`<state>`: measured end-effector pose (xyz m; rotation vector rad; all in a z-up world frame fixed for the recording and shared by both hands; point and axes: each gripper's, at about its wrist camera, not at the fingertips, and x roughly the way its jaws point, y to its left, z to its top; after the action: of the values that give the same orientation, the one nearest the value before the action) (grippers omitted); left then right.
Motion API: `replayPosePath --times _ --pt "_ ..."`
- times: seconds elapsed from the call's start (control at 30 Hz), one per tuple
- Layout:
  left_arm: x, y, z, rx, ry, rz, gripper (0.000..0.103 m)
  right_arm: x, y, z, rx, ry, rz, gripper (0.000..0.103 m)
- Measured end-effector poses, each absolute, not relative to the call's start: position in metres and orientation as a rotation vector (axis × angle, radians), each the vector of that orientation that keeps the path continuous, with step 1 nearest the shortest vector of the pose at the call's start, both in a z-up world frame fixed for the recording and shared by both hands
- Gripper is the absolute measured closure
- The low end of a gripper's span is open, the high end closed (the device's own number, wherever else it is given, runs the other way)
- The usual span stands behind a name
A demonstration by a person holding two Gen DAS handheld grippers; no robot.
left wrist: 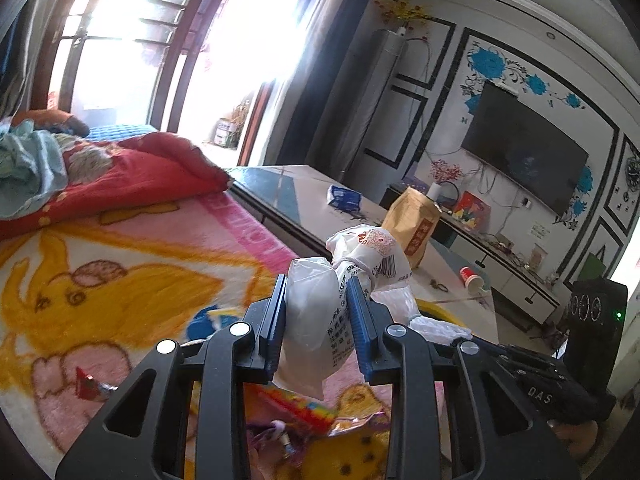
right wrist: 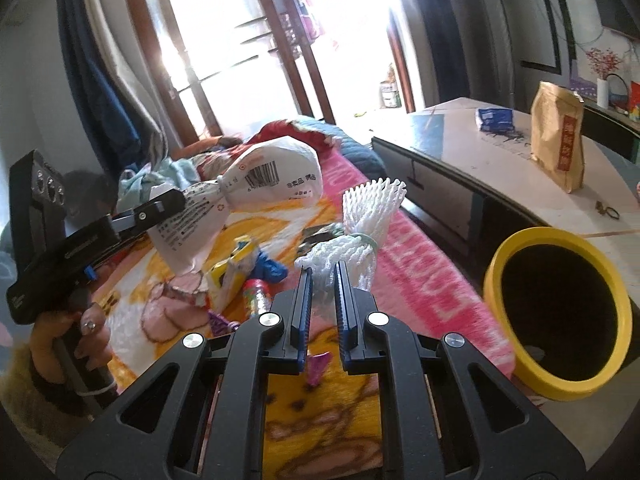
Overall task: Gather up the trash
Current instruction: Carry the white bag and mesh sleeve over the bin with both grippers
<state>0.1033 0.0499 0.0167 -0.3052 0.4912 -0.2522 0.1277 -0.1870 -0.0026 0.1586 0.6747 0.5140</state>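
With the left claw (left wrist: 318, 312) pinching a knotted white plastic bag (left wrist: 320, 320) and the right claw (right wrist: 323, 280) pressed on a white foam net sleeve (right wrist: 360, 240) above the bed (right wrist: 420, 280), slippage short of the yellow-rimmed bin (right wrist: 560, 312) is judged possible, both grips being shallow.

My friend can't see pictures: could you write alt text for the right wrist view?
The right tongs grip a white foam net above a bright cartoon blanket, beside a yellow-rimmed bin. To the left, the left tongs hold a white printed bag.
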Motion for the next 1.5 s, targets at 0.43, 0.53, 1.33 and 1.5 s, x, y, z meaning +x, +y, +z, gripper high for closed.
replayPosePath --times 0.43,0.53,1.33,1.5 --pt "0.117 0.008 0.023 -0.256 0.483 -0.329 0.075 0.137 -0.228 0.003 0.201 0.645 0.391 0.096" --pt "0.120 0.000 0.024 -0.254 0.488 -0.340 0.075 0.137 -0.236 0.004 0.208 0.638 0.365 0.096" --pt "0.144 -0.073 0.021 -0.182 0.503 -0.481 0.075 0.151 -0.309 0.002 0.283 0.620 0.157 0.096" --pt "0.149 -0.089 0.016 -0.165 0.513 -0.513 0.075 0.152 -0.327 0.000 0.294 0.614 0.102 0.096"
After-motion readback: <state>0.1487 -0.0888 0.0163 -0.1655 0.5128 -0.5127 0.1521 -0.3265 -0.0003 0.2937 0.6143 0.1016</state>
